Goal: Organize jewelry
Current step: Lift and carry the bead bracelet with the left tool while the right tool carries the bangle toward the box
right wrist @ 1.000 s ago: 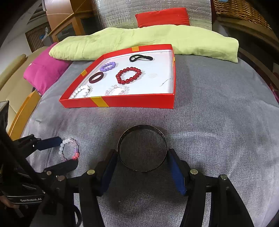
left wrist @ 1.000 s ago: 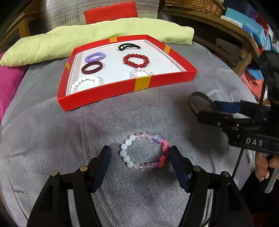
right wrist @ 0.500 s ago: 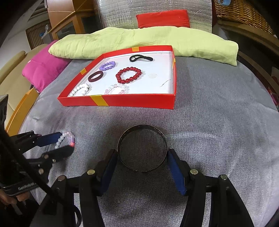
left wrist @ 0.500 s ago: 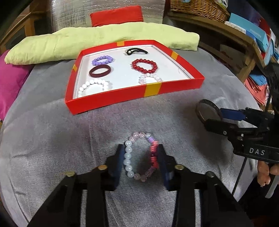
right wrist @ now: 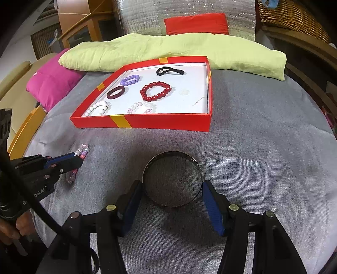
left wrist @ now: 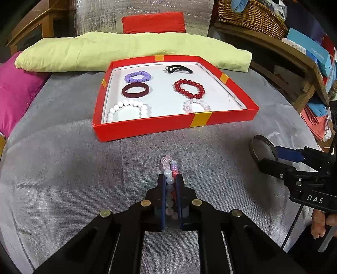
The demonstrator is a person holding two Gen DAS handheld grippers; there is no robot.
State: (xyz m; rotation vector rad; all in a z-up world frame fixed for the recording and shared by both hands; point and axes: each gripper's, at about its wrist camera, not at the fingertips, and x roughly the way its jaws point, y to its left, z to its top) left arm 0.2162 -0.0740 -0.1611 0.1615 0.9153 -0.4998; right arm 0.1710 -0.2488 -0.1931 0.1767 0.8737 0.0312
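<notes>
My left gripper (left wrist: pixel 170 179) is shut on a mixed white, pink and purple bead bracelet (left wrist: pixel 168 166), squeezed flat between the pads on the grey cloth; it also shows in the right wrist view (right wrist: pixel 82 150). My right gripper (right wrist: pixel 171 196) is open, its pads on either side of a dark metal bangle (right wrist: pixel 172 182) that lies on the cloth; the bangle also shows in the left wrist view (left wrist: pixel 262 147). A red tray (left wrist: pixel 147 130) with a white floor holds several bracelets and a black hair tie (left wrist: pixel 178 69).
A lime green cushion (left wrist: pixel 126 48), a red cushion (left wrist: pixel 153 22) and a pink cushion (left wrist: pixel 14 92) lie behind and left of the tray. A wooden shelf with a wicker basket (left wrist: pixel 250 16) stands at the right.
My left gripper has closed on the mixed bead bracelet, pressing it into a narrow strip. My right gripper has stayed open around the bangle.
</notes>
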